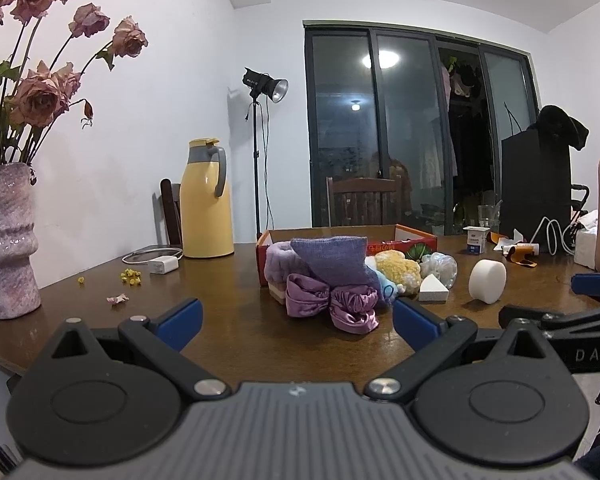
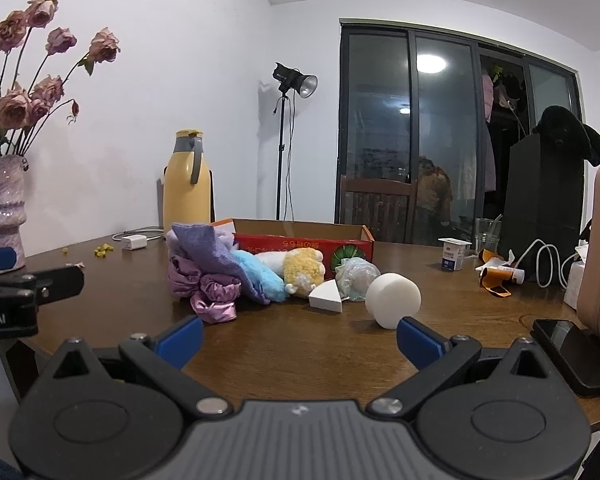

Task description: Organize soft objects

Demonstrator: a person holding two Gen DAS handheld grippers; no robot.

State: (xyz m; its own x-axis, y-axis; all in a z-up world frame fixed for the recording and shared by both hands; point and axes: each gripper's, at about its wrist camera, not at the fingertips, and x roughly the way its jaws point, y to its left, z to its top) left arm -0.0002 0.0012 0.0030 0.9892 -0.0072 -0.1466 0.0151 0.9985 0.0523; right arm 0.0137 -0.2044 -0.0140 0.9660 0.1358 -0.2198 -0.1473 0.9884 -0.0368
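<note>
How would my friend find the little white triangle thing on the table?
Look in front of the red cardboard box, where the pile of soft things lies. At its right end sits the white wedge sponge, beside a round white sponge. Only the wedge has a pointed, triangular shape.

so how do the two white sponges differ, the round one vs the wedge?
The round sponge is a thick disc standing on its edge; the wedge sponge is a triangular piece lying flat on a face. The round sponge looks larger and taller than the wedge sponge. The round sponge sits apart, nearest the right tool; the wedge sponge sits right against the pile of soft things. Both are plain white and rest on the wooden table, outside the red box.
</note>
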